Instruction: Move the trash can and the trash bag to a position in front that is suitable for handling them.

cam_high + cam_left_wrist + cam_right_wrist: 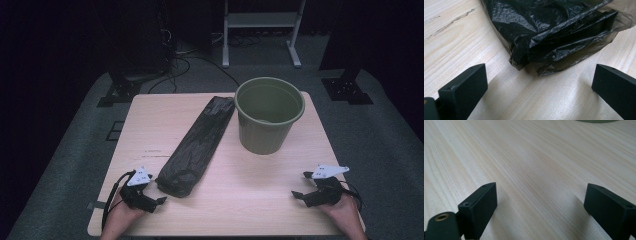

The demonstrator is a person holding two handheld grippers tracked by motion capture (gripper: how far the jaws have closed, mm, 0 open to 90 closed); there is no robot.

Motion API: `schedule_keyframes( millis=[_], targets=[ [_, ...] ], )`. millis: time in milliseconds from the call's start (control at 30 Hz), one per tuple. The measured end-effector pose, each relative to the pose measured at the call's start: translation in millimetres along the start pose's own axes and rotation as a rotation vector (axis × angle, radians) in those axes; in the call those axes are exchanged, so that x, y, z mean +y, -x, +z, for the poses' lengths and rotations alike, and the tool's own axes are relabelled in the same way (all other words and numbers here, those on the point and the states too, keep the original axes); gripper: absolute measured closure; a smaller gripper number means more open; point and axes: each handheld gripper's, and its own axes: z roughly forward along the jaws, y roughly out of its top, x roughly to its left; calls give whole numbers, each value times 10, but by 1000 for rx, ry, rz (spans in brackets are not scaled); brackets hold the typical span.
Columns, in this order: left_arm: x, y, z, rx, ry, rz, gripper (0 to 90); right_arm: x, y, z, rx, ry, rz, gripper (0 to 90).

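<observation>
Our left gripper (156,196) is resting wide open just short of the folded black trash bag (197,145) lying on the pale wooden table (250,200); beside it the green bucket (269,115) is standing; our right gripper (300,186) is gaping, nothing between its jaws, amid a dark room.

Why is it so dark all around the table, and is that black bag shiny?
In the high view, light falls on the table and green bucket, while the room behind stays nearly black. In the left gripper view, the crinkled black bag shows pale gleams on its folds and the jaws cast soft shadows on the wood. In the right gripper view, the far wood grain looks soft.
</observation>
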Motion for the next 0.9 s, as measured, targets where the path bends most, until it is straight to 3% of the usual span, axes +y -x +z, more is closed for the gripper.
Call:
schedule_keyframes(
  millis=[200, 500, 900],
  targets=[
    [0, 0, 0, 0, 0, -1, 0, 7, 17, -22, 7, 6, 28, 121],
    [0, -1, -1, 0, -1, -1, 0, 82, 37, -130, -19, 50, 55, 121],
    [0, 0, 0, 0, 0, -1, 0, 210, 84, -250, -40, 99, 66, 122]
  ],
)
